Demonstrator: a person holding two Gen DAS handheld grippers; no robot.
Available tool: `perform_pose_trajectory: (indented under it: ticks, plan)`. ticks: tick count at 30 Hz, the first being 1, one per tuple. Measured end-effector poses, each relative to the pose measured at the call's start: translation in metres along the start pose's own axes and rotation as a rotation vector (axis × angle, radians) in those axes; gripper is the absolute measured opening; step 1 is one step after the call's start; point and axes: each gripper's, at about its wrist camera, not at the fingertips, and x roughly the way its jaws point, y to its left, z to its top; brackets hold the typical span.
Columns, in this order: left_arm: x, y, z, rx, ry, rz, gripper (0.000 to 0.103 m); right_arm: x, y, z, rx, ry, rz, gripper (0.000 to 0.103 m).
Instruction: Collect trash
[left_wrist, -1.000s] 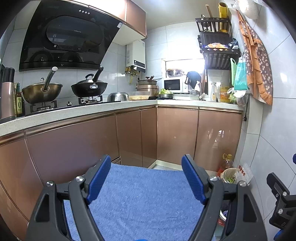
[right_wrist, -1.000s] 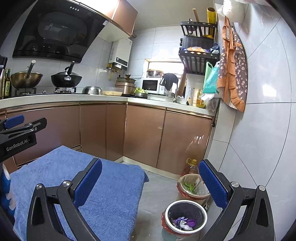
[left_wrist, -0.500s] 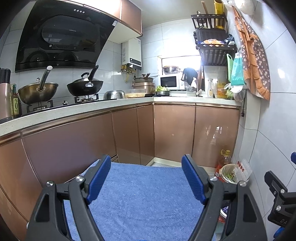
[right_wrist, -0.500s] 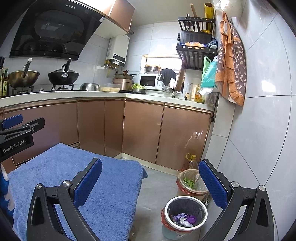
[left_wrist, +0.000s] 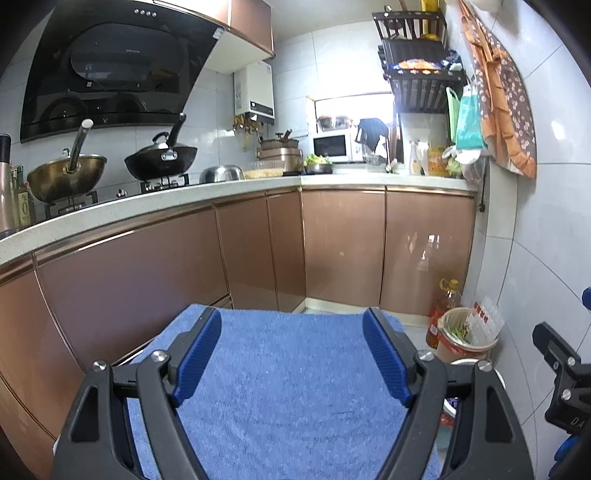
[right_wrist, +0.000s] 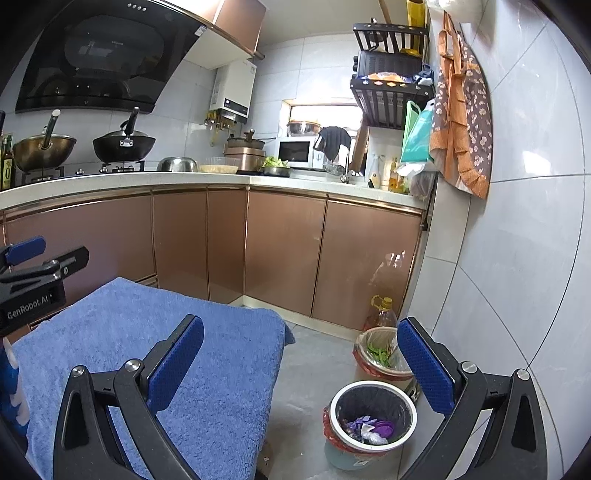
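Note:
A trash bin (right_wrist: 373, 421) with a black liner stands on the floor at lower right in the right wrist view, holding purple and white wrappers (right_wrist: 369, 430). Behind it is a second bin (right_wrist: 380, 354) with green scraps; it also shows in the left wrist view (left_wrist: 466, 334). My left gripper (left_wrist: 291, 354) is open and empty above a blue towel (left_wrist: 288, 387). My right gripper (right_wrist: 301, 365) is open and empty, over the towel's right edge (right_wrist: 207, 369) and the floor. No loose trash shows on the towel.
Brown cabinets (left_wrist: 343, 247) under an L-shaped counter (left_wrist: 229, 184) run along the left and back. An oil bottle (right_wrist: 382, 314) stands by the bins. A tiled wall (right_wrist: 517, 258) closes the right side. Bare grey floor (right_wrist: 314, 369) lies between towel and bins.
Both views have tilted down and drawn back slightly; the towel and bins sit a little higher in frame. Both grippers have stayed open and empty.

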Motion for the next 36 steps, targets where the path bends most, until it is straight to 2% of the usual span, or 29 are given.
perform_pose_trajectory:
  ticks: [18, 36]
  plan:
    - [0.041, -0.004, -0.034, 0.038, 0.107, -0.001, 0.078, 0.038, 0.001, -0.029, 0.008, 0.102, 0.008, 0.103]
    - [0.043, -0.009, -0.034, 0.068, 0.097, -0.007, 0.078, 0.051, -0.003, -0.035, 0.029, 0.129, 0.009, 0.103]
